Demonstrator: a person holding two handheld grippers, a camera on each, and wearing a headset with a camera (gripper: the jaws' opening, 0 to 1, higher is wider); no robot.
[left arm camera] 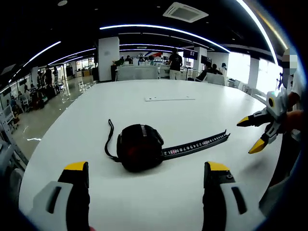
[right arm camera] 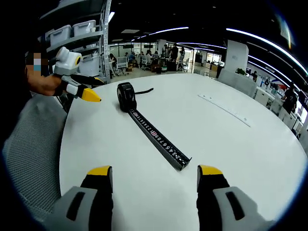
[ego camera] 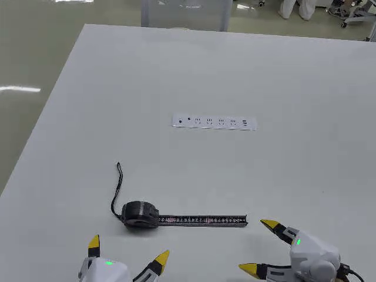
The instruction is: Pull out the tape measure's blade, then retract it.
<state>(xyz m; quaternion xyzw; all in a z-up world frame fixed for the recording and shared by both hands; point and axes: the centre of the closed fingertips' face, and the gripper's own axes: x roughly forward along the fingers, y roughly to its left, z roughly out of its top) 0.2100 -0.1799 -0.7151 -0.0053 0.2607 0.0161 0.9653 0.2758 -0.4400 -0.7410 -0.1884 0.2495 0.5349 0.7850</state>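
Note:
A black tape measure (ego camera: 140,214) lies on the white table (ego camera: 235,76), its wrist strap (ego camera: 116,187) trailing toward the far side. Its dark blade (ego camera: 202,221) is pulled out to the right and lies flat. My left gripper (ego camera: 127,249) stands open just in front of the case (left arm camera: 139,147), apart from it. My right gripper (ego camera: 261,245) is open too, near the blade's end hook (right arm camera: 183,163) with nothing between its yellow fingertips (right arm camera: 210,170). The left gripper (right arm camera: 79,91) shows in the right gripper view and the right gripper (left arm camera: 255,133) in the left gripper view.
A white power strip (ego camera: 214,122) lies flat in the middle of the table. The table's left edge (ego camera: 44,120) drops to a glossy floor. Shelves with bins (right arm camera: 77,31), desks and people stand in the room beyond.

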